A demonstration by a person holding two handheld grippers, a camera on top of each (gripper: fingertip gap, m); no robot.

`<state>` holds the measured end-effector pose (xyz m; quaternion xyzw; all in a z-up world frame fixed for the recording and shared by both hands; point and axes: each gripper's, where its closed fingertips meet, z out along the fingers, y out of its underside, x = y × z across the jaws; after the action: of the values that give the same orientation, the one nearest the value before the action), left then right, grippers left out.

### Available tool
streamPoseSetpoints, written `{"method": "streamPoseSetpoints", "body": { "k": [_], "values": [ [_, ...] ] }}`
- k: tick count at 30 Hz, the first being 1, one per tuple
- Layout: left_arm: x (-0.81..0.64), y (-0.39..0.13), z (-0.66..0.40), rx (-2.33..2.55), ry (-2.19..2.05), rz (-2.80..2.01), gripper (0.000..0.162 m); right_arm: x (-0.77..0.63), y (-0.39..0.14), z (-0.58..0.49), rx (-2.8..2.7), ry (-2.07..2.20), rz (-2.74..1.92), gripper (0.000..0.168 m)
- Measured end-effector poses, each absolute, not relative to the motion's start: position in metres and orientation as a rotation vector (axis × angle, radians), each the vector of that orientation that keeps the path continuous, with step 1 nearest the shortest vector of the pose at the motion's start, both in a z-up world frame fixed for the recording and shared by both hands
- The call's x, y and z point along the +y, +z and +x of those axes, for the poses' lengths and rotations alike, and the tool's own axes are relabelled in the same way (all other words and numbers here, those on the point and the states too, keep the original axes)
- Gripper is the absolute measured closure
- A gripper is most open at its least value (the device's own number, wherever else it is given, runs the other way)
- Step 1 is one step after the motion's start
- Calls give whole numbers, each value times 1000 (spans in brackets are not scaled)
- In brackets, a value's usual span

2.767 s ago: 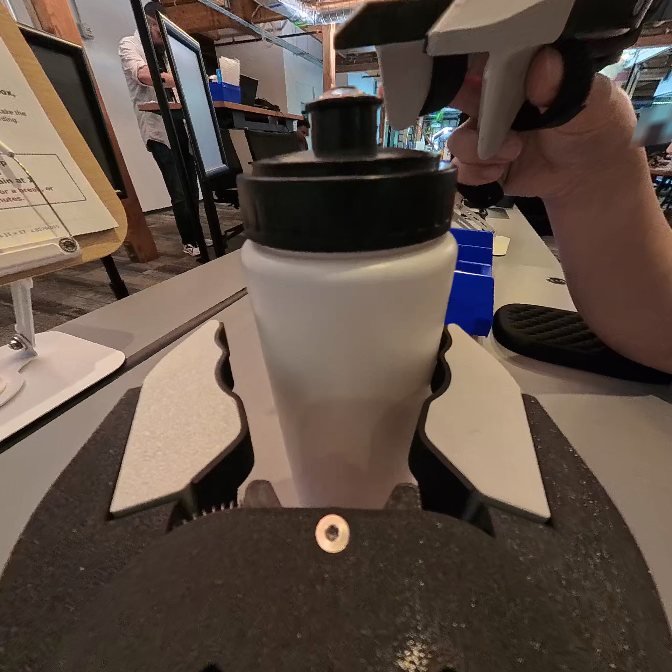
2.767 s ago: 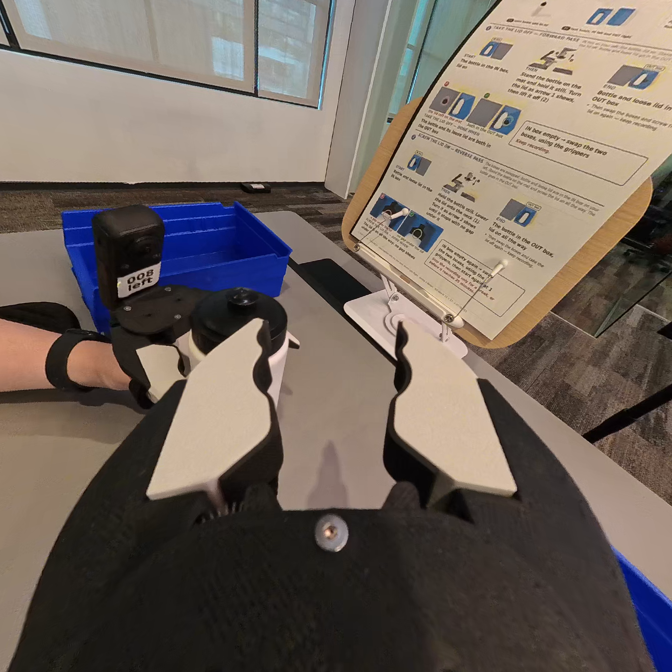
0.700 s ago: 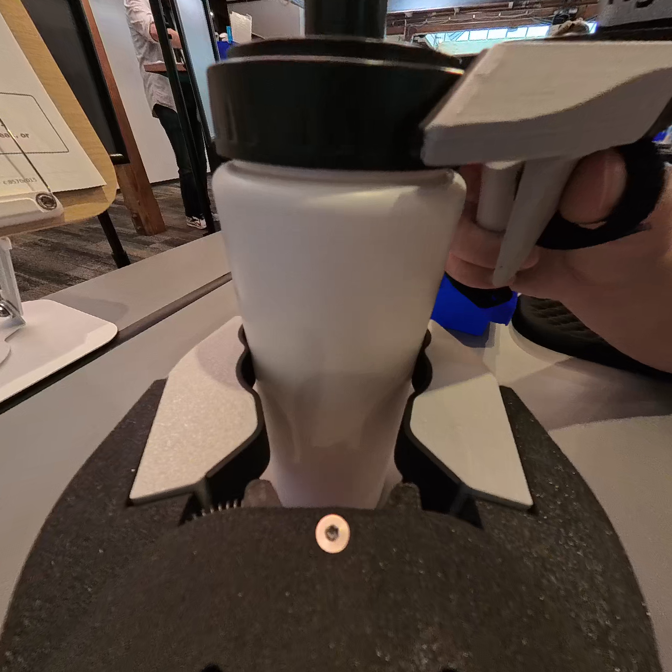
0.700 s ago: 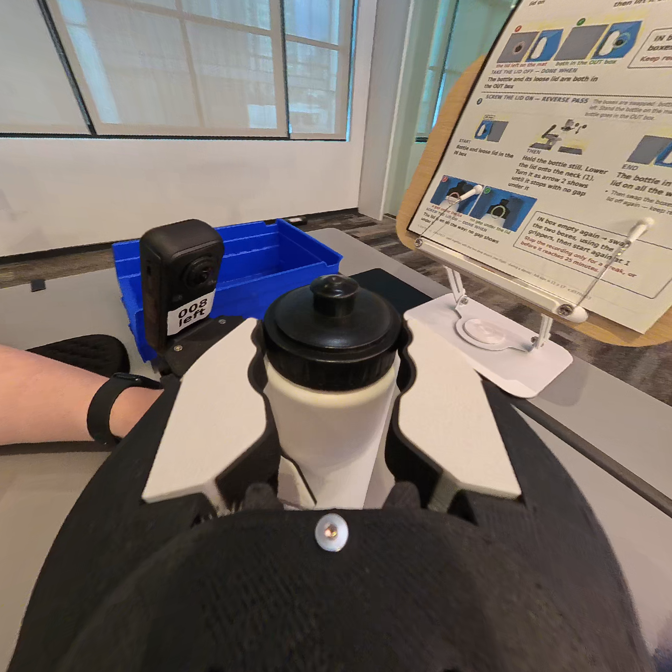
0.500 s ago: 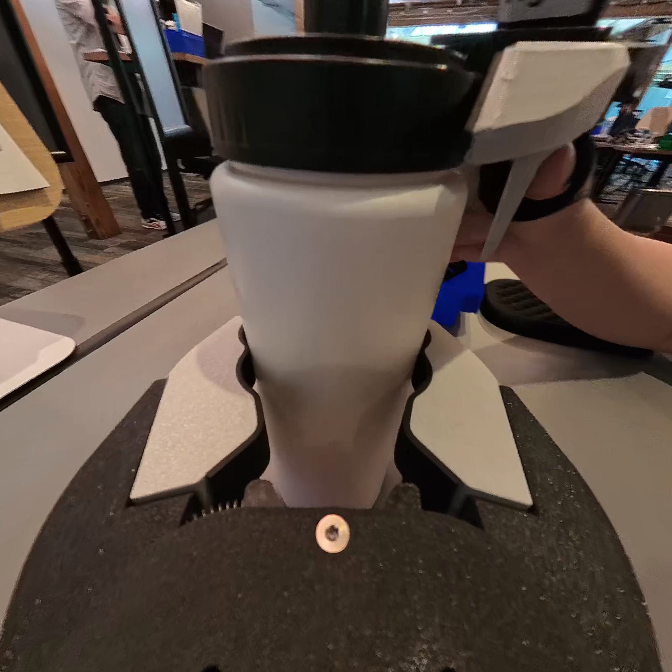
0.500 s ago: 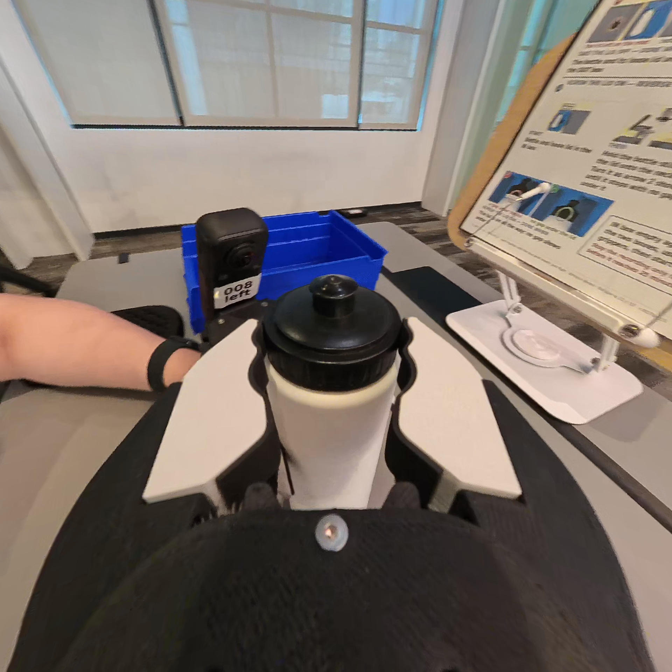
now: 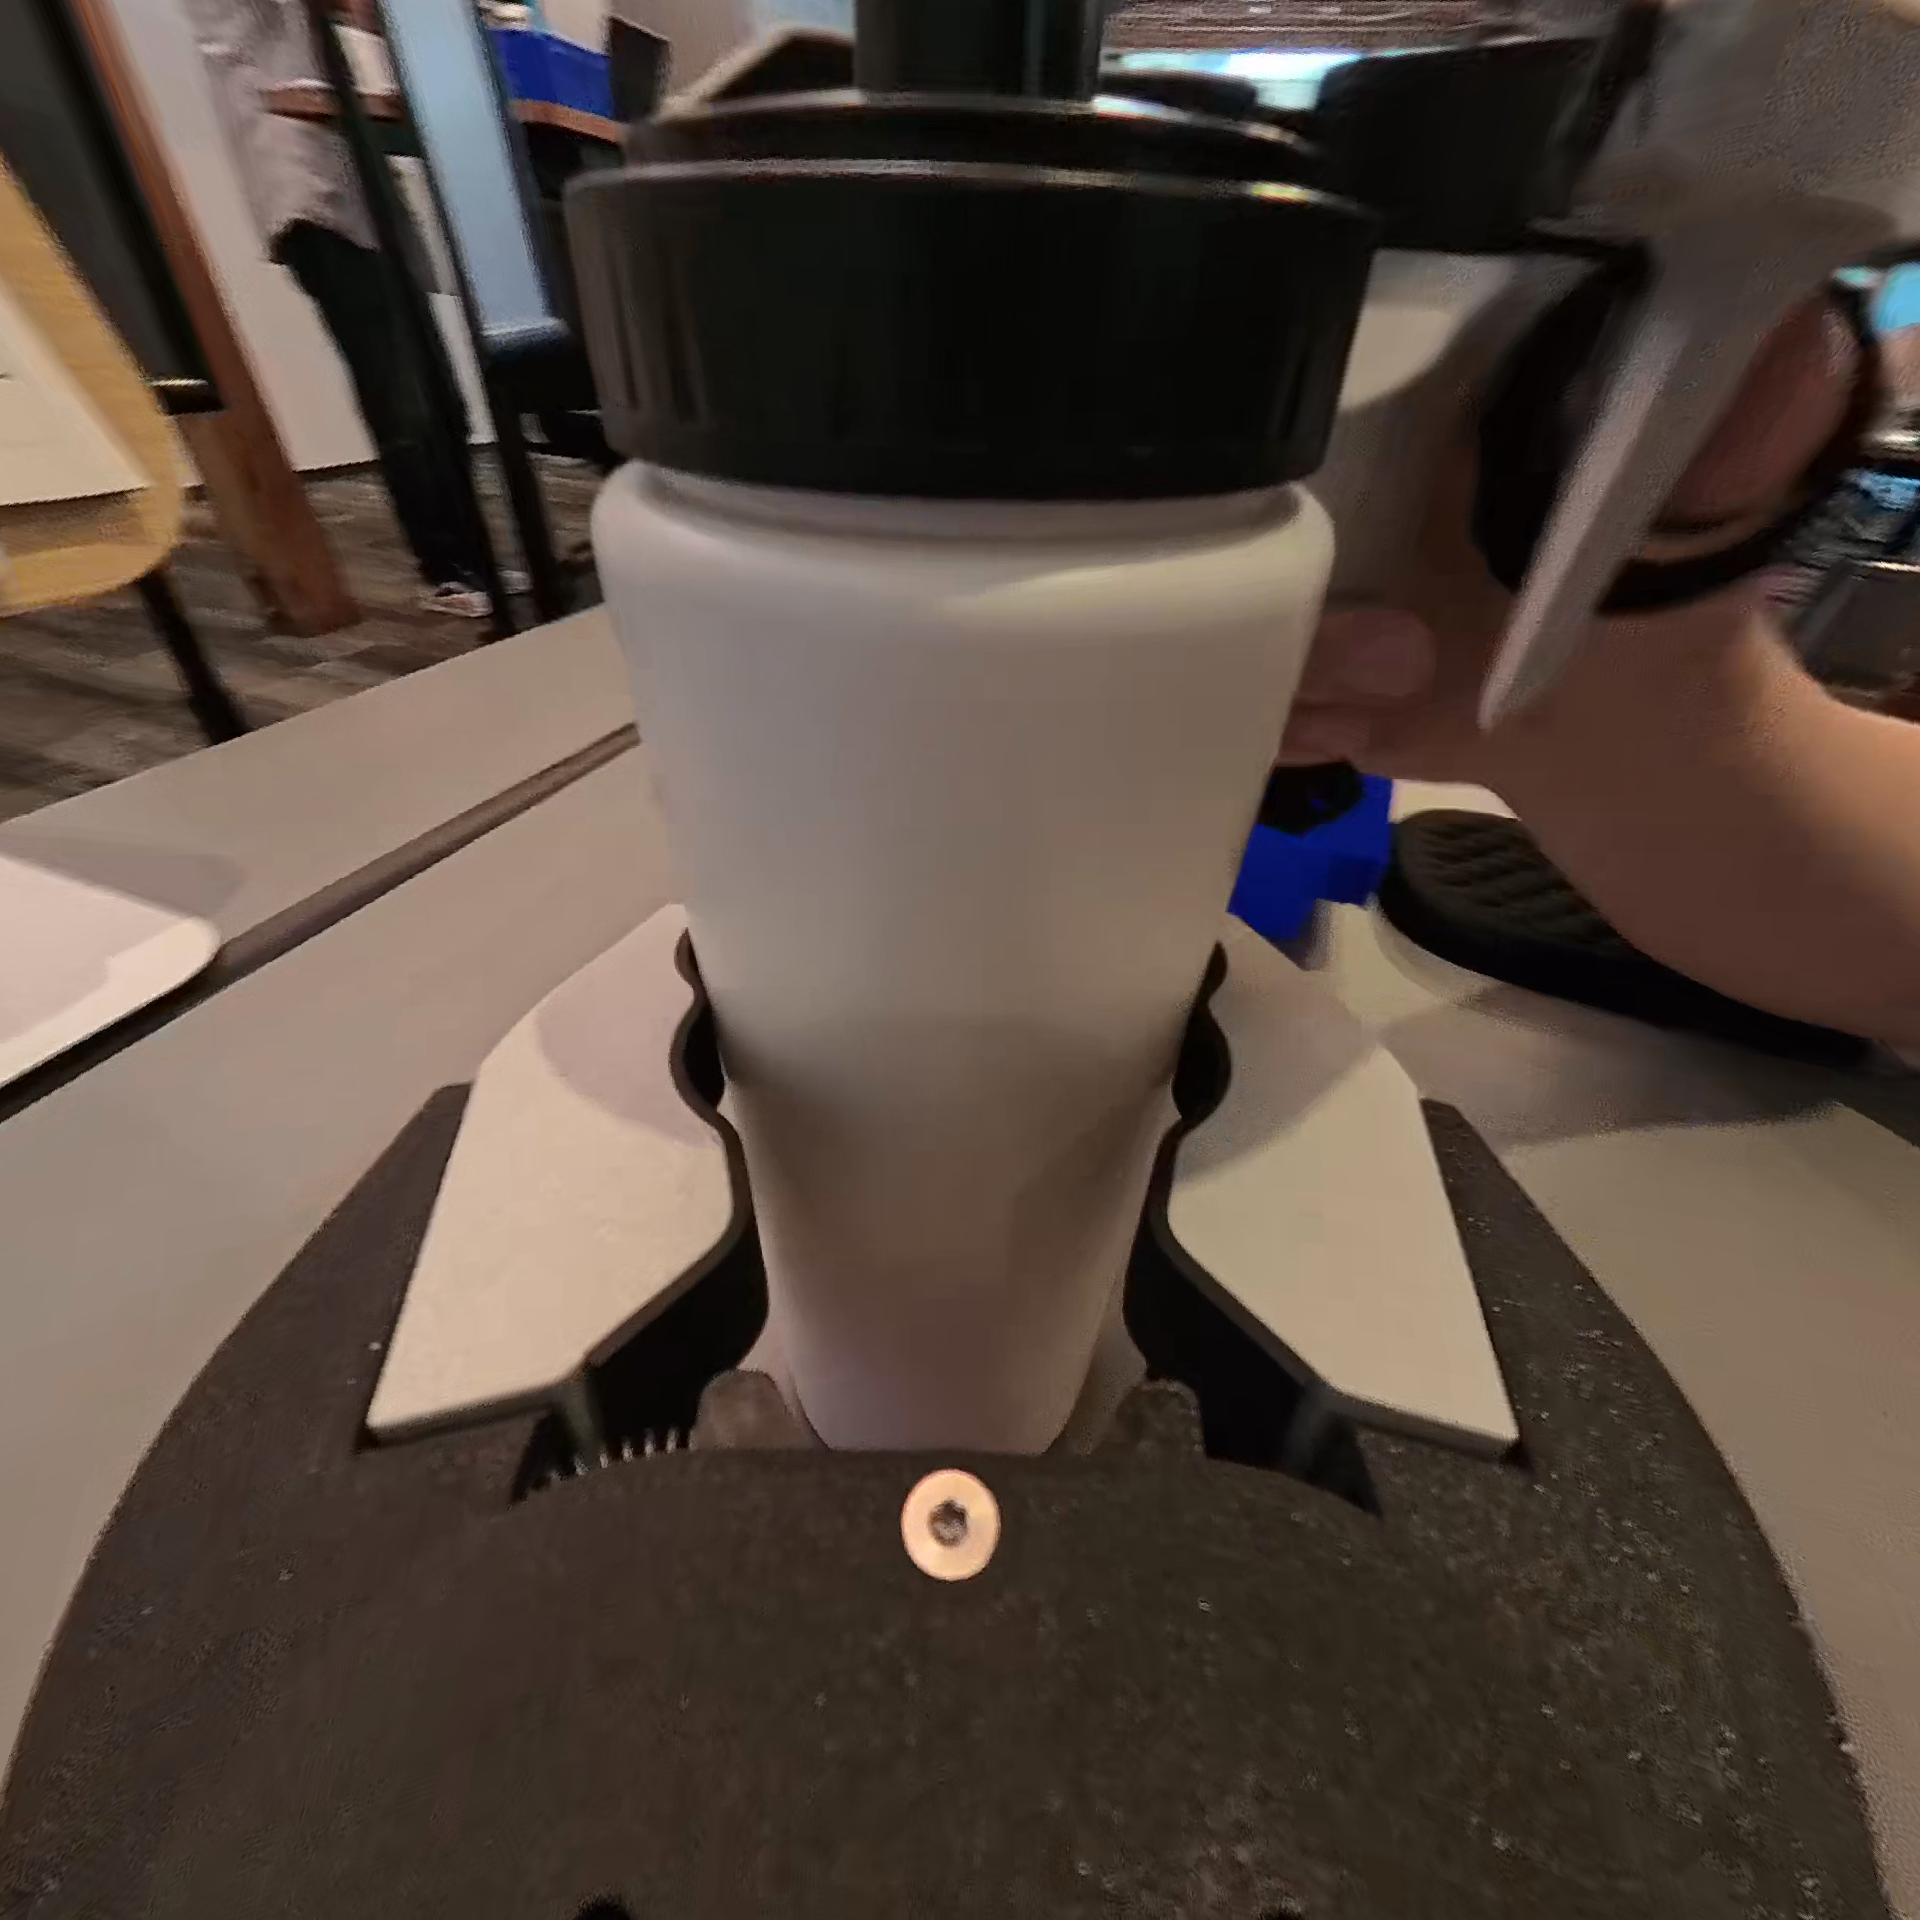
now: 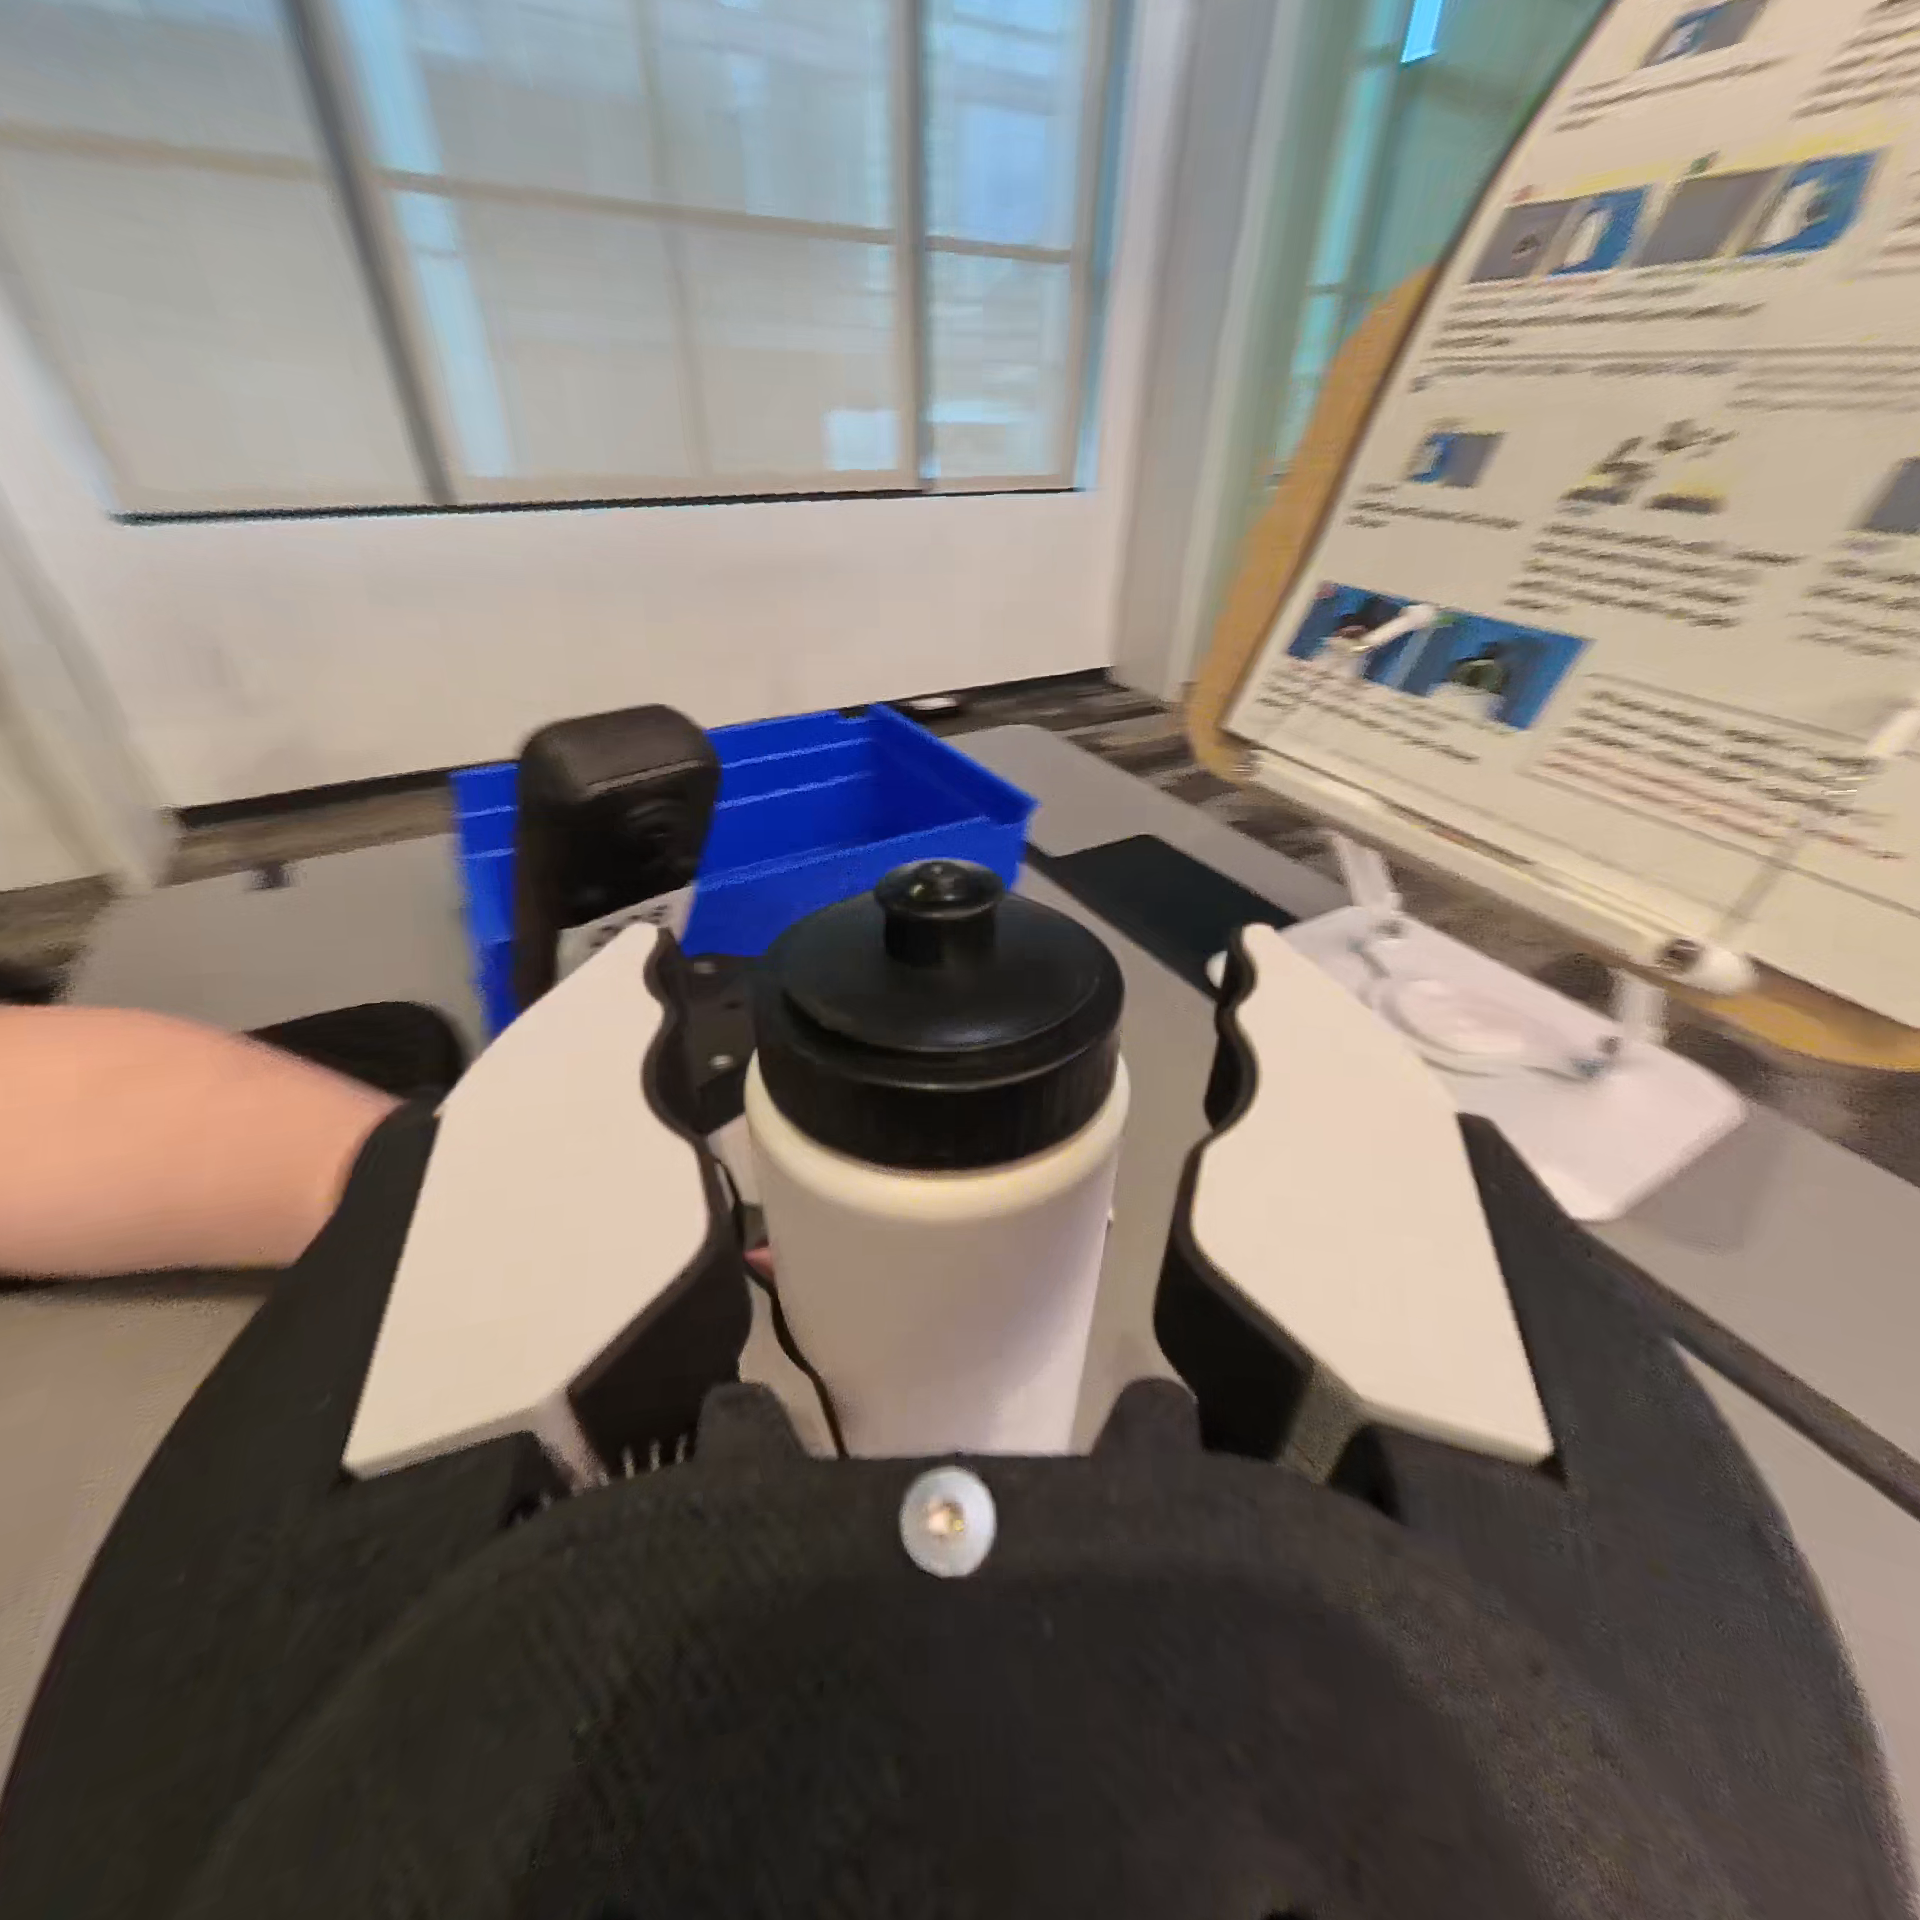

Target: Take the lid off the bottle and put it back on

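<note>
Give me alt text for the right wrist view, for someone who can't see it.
The right gripper is open around the black lid of an upright white bottle, fingers not touching it. A blue bin sits behind and an instruction board stands to the right.

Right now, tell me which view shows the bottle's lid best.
The right wrist view: it looks down on the whole black lid, spout included, with the right gripper open around it. The left wrist view shows only the lid's ribbed side from below, its spout cut off at the top edge.
</note>
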<state>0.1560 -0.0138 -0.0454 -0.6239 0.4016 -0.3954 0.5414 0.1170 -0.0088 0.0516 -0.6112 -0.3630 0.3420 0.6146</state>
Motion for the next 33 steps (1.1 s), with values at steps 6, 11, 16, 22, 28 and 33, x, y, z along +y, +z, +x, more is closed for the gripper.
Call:
{"method": "streamPoseSetpoints", "body": {
  "k": [6, 11, 16, 22, 28, 33],
  "values": [
    [-2, -47, 150, 843, -729, -1558, 75, -4, 41, 112, -691, 458, -1437, 78],
    [-4, -48, 152, 843, -718, -1568, 75, -2, 41, 119, -641, 561, -1500, 92],
    [-5, -48, 151, 877, -753, -1558, 76, -5, 39, 114, -787, 651, -1508, 92],
    [-31, -47, 160, 1067, -977, -1434, 76, -34, 40, 109, -1119, 926, -1345, 92],
    [-54, -48, 171, 1186, -1082, -1390, 76, -53, 42, 117, -1210, 1135, -1238, 92],
    [-32, -48, 164, 1030, -972, -1477, 75, -24, 62, 120, -949, 931, -1244, 72]
  ]
}}
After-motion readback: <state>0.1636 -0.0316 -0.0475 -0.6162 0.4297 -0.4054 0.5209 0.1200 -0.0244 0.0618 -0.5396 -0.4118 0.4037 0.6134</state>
